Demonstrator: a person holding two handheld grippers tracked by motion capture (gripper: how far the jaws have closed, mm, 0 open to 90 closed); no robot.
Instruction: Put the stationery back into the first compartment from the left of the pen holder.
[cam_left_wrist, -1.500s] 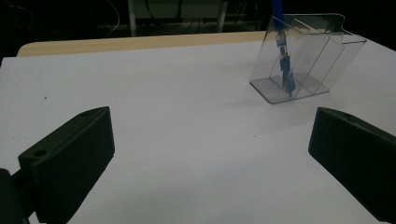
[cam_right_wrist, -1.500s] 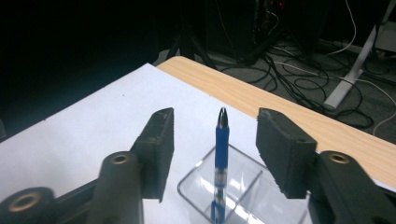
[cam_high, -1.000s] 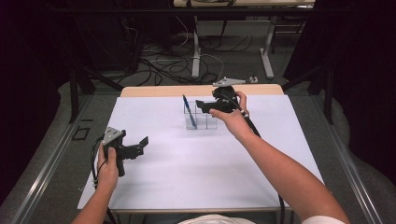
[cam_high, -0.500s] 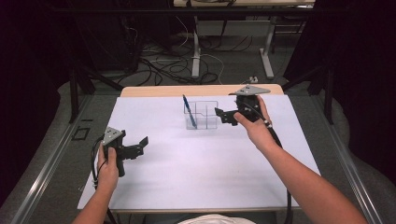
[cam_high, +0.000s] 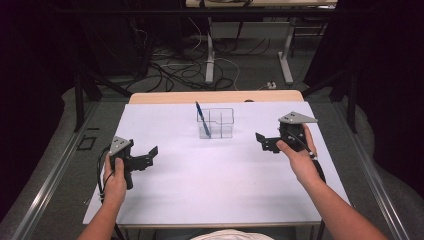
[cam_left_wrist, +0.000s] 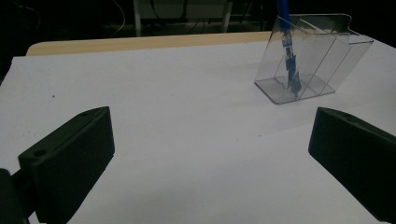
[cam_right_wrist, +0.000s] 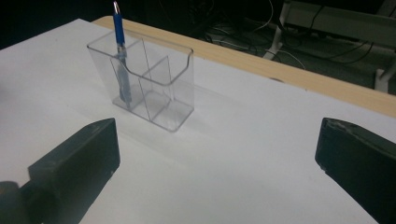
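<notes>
A blue pen (cam_high: 201, 116) stood tilted in the left compartment of a clear holder (cam_high: 216, 123) toward the surface's (cam_high: 210, 190) far edge. To the holder's right, the right gripper (cam_high: 264, 141) had just released, jaws empty. The left gripper (cam_high: 150, 156), nearer and leftward, also gaped. The placing looked finished.
</notes>
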